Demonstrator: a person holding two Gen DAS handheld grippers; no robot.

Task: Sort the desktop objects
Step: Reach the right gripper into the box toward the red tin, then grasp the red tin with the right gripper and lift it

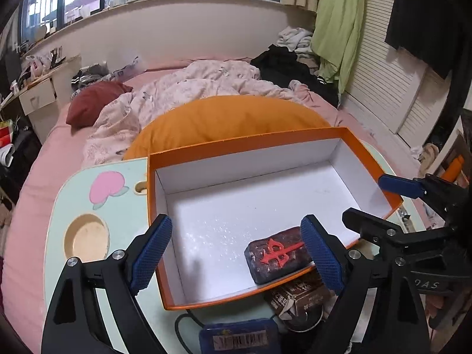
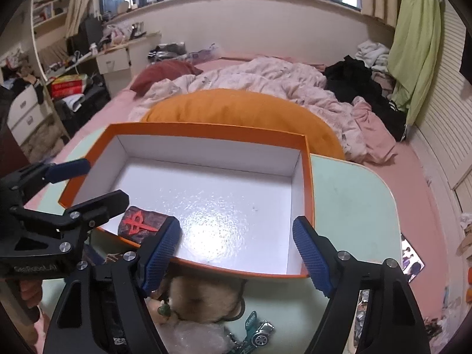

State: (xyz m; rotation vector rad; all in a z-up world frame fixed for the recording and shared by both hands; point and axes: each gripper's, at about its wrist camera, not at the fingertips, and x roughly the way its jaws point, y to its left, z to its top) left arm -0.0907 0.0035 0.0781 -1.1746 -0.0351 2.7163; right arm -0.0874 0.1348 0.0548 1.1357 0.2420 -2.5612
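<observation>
The left claw (image 1: 236, 253) is spread wide, its blue ribbed rubber pads (image 1: 152, 255) bolted to matte black plastic arms, and it grips nothing. Its right pad sits just beside a dark, rounded block (image 1: 278, 256) (glossy, mottled, with a raised red symbol on its top face). The block lies inside the orange cardboard box (image 1: 312, 137), on the white floor by the near wall, close to the corner on that claw's right. The box is a shallow rectangle with smooth white lining and a faintly pebbled sheen on its bottom.

The right claw (image 2: 236, 250) is also spread with nothing between its pads, hovering over the near rim of the box; in its view the block (image 2: 138, 225) sits in the near left corner.

The box rests on a pale mint worktop (image 2: 354, 203) with rounded corners, a pink peach decal (image 1: 107, 187) and a round recessed cup well (image 1: 87, 237). In front of the box lie a brown carton (image 1: 298, 296), a blue packet (image 1: 239, 336), a furry tan plush (image 2: 203, 298) and a teal toy car (image 2: 256, 332). Beyond the worktop is an orange cushion (image 2: 242, 109) on a rumpled pink bed (image 1: 188, 88).
</observation>
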